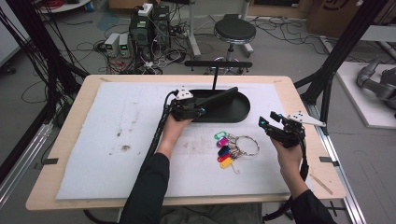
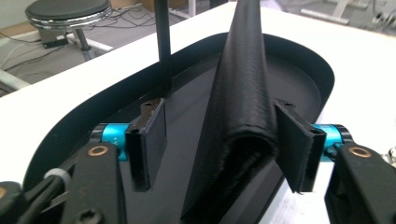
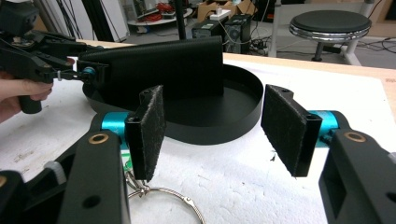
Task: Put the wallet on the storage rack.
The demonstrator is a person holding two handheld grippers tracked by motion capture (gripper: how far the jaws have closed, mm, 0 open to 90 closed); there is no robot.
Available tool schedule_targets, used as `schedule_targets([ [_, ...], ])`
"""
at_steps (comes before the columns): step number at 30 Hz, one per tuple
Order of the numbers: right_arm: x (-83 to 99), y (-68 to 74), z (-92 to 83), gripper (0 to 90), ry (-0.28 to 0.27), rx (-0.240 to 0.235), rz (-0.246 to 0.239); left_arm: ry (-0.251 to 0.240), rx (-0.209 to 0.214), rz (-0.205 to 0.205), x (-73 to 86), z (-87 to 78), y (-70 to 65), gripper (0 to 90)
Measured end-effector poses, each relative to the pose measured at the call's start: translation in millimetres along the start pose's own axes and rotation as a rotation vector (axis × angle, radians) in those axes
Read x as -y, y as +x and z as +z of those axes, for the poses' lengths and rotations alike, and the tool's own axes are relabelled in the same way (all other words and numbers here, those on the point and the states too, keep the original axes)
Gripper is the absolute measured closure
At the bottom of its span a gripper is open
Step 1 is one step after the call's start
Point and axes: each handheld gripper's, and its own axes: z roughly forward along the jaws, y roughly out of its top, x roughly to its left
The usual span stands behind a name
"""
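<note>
A black folded leather-look case [image 1: 220, 97] stands on its edge in a black oval tray [image 1: 240, 113]. My left gripper [image 1: 201, 111] is at the case's near end with its jaws wide. In the left gripper view the case [image 2: 243, 93] rises between the pads; the right pad [image 2: 294, 144] is next to its fold and the left pad [image 2: 149, 140] is clear of it. My right gripper [image 1: 267, 122] hovers open to the right of the tray, nothing between its pads [image 3: 149, 130]. A key ring with coloured tags [image 1: 225, 150] lies on the white mat.
A thin black post [image 1: 215, 78] with a crossbar [image 1: 218, 64] rises from the tray's far rim. The white mat [image 1: 116, 135] covers most of the wooden table. In the right gripper view, the left gripper [image 3: 86, 72] is at the case's end. A stool [image 1: 234, 31] and cables stand behind the table.
</note>
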Motion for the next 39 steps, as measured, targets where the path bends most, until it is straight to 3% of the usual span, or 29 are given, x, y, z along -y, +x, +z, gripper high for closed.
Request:
schedule_targets([
  [2, -0.1, 0.1, 0.0, 40.9, -0.004, 0.002, -0.003, 0.010, -0.005, 0.017, -2.7, -2.2, -2.1, 38.5],
  [10, 0.3, -2.3, -0.3, 40.9, -0.004, 0.004, 0.006, 0.008, 0.002, 0.007, -11.0, -16.1, -5.0, 32.5],
  [12, 0.5, -3.2, 0.1, 40.9, -0.002, 0.003, 0.010, -0.010, -0.010, 0.014, -10.8, -21.7, -6.8, 32.5],
  [17, 2.1, -5.4, 1.4, 40.6, 0.001, -0.003, 0.014, -0.038, -0.014, -0.012, -8.9, -38.9, -9.6, 32.5],
  [27, 1.8, -7.5, 1.9, 40.0, -0.002, -0.006, 0.012, -0.081, -0.026, -0.013, -4.4, -87.7, -12.8, 32.2],
  [39, -0.8, -11.3, -2.8, 39.2, -0.012, 0.017, 0.019, -0.107, -0.093, -0.043, 30.4, -159.2, -9.4, 30.4],
])
